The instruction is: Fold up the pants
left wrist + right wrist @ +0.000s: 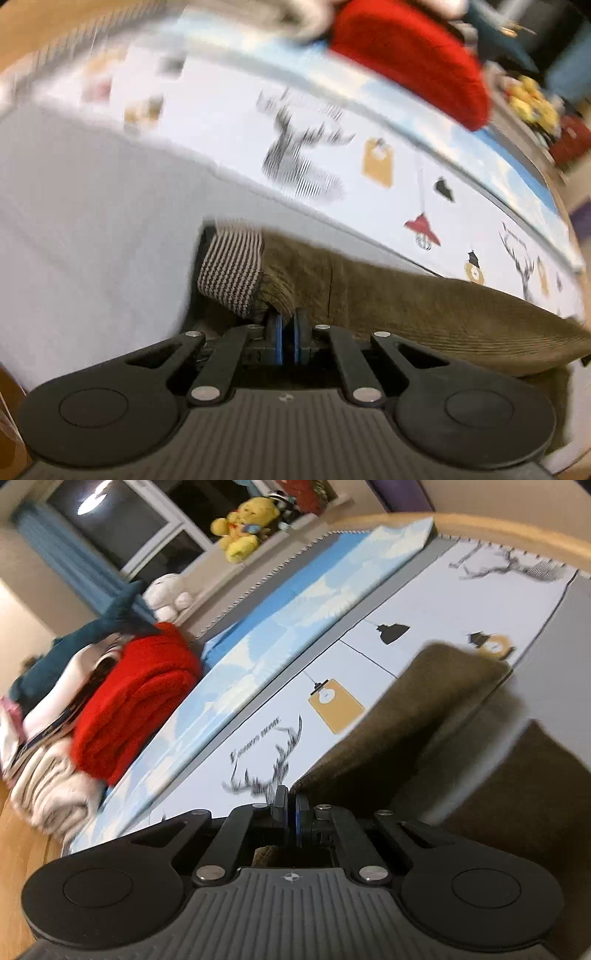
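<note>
Both claws, left gripper (pixel 289 325) and right gripper (pixel 290 805), clamp olive-brown corduroy pants (pixel 406 295); we lift evenly, keep fabric taut over printed play mat (pixel 221 122).

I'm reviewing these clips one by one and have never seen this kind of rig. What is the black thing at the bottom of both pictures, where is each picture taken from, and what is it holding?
There is no robot arm here. A person holds a hand-held tool with two fingers in each hand, and a wide-angle camera on each tool looks forward along them.

One picture comes from the left gripper, the other from the right gripper. Both are shut on the brown corduroy pants; the left one pinches the cloth next to the striped waistband.

The pants lie on a printed play mat with deer and lamp drawings. At its far side is a pile of folded clothes with a red sweater on it. A yellow plush toy sits by the window.
</note>
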{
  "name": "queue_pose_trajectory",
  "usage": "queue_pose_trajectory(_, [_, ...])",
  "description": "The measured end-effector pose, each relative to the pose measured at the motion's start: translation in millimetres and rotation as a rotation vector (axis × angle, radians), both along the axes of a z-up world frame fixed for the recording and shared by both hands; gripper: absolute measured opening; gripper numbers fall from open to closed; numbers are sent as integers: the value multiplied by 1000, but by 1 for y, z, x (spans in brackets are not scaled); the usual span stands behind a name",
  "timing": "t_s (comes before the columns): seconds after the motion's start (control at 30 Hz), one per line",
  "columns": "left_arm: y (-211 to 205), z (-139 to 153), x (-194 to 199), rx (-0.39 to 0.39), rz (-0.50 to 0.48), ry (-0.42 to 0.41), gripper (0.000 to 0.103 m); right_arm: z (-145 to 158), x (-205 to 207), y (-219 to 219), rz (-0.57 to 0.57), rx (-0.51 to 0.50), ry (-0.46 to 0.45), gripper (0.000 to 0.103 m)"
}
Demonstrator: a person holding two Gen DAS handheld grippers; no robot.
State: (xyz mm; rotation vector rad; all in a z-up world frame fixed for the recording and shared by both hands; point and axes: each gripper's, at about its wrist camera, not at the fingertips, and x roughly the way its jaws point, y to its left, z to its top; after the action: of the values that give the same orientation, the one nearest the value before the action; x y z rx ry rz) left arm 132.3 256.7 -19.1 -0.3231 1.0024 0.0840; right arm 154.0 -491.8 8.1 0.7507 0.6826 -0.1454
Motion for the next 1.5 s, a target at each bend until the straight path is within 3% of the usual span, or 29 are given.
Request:
queue_pose_trajectory(0.07, [3, 7, -14, 23, -35, -33, 6, 7, -39, 3, 30, -33, 11, 2])
queue_pose_trajectory(0.17, [14, -8, -20, 11, -38, 66, 6, -4, -83, 6, 95, -54, 97, 3])
queue_pose_trajectory(0.27, [21, -31, -13, -6, -8, 212, 6, -50, -107, -1, 196, 20, 329, 5])
queue_pose_trajectory(0.33, [25, -40, -8, -53, 41, 263, 9, -73, -113, -17, 160, 47, 434, 9])
queue_pose_trajectory(0.4, [25, -42, -1, -70, 88, 291, 14, -75, -115, -42, 57, 30, 419, 10])
queue_pose_trajectory(0.43, [26, -42, 2, -87, 109, 297, 22, -75, -117, -56, -9, 36, 405, 10])
queue_pose_trajectory(0.5, [24, -44, 6, -115, 139, 311, 36, -78, -121, -83, -139, 105, 371, 10])
queue_pose_trajectory(0.53, [24, -45, 7, -120, 147, 317, 38, -82, -121, -93, -181, 137, 359, 11])
queue_pose_trajectory(0.73, [33, -54, 10, -138, 209, 337, 39, -110, -105, -110, -291, 251, 340, 33])
queue_pose_trajectory(0.87, [40, -57, 10, -156, 245, 354, 39, -120, -91, -114, -339, 240, 329, 41])
queue_pose_trajectory(0.9, [41, -58, 10, -157, 248, 359, 39, -121, -88, -115, -345, 237, 326, 41])
queue_pose_trajectory(0.97, [42, -60, 13, -160, 255, 368, 39, -122, -83, -112, -350, 199, 343, 17])
queue_pose_trajectory(1.0, [42, -61, 14, -160, 258, 370, 39, -122, -83, -113, -355, 179, 347, 11])
queue_pose_trajectory(1.07, [41, -62, 16, -158, 257, 372, 38, -111, -85, -113, -360, 145, 307, 8])
queue_pose_trajectory(1.13, [39, -58, 16, -131, 244, 352, 17, -84, -90, -112, -363, 45, 233, 8])
queue_pose_trajectory(1.23, [31, -41, 10, -98, 196, 272, 8, -35, -121, -120, -409, -21, 46, 7])
queue_pose_trajectory(1.27, [28, -34, 7, -89, 175, 244, 8, -28, -132, -124, -421, -28, 27, 7])
queue_pose_trajectory(1.3, [26, -30, 4, -82, 162, 227, 7, -27, -140, -127, -431, -37, 37, 7])
queue_pose_trajectory(1.37, [27, -26, -1, -87, 146, 209, 7, -37, -152, -136, -460, -41, 142, 7])
queue_pose_trajectory(1.5, [31, -35, -3, -92, 128, 264, 7, -68, -156, -144, -416, -15, 307, 7])
